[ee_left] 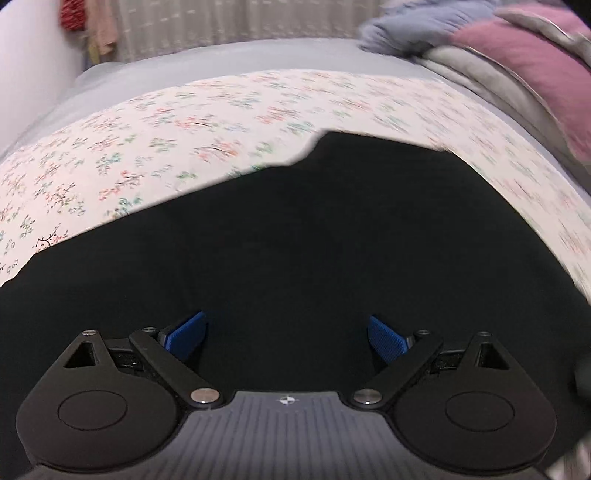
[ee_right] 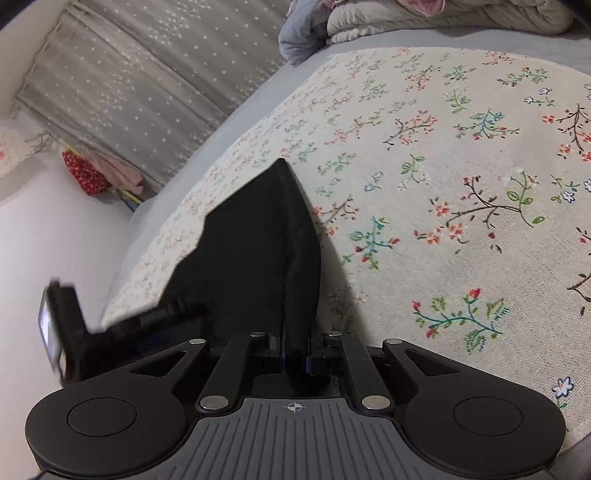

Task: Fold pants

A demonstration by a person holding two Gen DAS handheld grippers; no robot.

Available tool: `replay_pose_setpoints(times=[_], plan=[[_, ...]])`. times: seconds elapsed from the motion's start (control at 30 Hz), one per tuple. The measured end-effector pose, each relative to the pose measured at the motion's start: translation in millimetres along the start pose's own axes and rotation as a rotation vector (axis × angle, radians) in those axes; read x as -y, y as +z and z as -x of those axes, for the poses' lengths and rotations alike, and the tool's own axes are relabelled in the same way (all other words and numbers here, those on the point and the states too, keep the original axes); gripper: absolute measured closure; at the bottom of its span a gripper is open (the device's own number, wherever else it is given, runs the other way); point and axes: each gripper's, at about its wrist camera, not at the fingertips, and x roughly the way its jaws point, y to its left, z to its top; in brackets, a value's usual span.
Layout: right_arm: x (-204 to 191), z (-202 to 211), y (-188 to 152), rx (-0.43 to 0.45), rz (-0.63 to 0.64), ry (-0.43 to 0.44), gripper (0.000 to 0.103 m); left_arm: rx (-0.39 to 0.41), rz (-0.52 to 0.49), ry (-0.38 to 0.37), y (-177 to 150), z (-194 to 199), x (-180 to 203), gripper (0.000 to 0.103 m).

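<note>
The black pants (ee_left: 295, 236) lie on a floral cloth (ee_left: 147, 147) spread on a bed. In the left wrist view my left gripper (ee_left: 288, 336) is open, its blue pads (ee_left: 186, 334) wide apart just above the black fabric, holding nothing. In the right wrist view my right gripper (ee_right: 293, 360) is shut on a raised fold of the black pants (ee_right: 266, 251), which rises from the jaws and runs away to a point on the floral cloth (ee_right: 443, 184). The left gripper (ee_right: 59, 332) shows blurred at the left edge of that view.
A pile of grey, pink and blue bedding (ee_left: 517, 55) lies at the bed's far right and also shows in the right wrist view (ee_right: 406, 18). A grey starred curtain (ee_right: 147, 74) hangs behind the bed. Red and pink clothes (ee_right: 96, 173) hang near the white wall.
</note>
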Motion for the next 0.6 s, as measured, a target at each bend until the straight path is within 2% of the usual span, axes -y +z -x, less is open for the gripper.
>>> replay_pose_setpoints(times=[0.1, 0.23, 0.33, 0.43, 0.53, 0.6], plan=[[-3.8, 7.1, 0.0, 0.030, 0.015, 0.023, 0.094, -0.013, -0.021, -0.059, -9.8, 13.2, 5.9, 0.007], [-16.9, 12.1, -3.7, 0.070, 0.083, 0.009, 0.094, 0.012, 0.045, -0.112, -15.1, 14.4, -1.3, 0.008], [-45.1, 20.8, -12.5, 0.154, 0.269, -0.042, 0.095, 0.004, 0.142, -0.178, -9.0, 18.4, -16.3, 0.008], [-79.2, 24.6, -29.2, 0.247, 0.501, -0.109, 0.095, -0.001, 0.257, -0.294, -3.8, 21.2, -39.4, 0.008], [-113.0, 18.4, -53.8, 0.313, 0.713, -0.158, 0.095, 0.008, 0.355, -0.326, 0.3, 19.6, -63.1, 0.008], [-140.1, 10.5, -77.7, 0.348, 0.859, -0.155, 0.095, 0.023, 0.432, -0.353, 2.3, 23.3, -82.2, 0.008]])
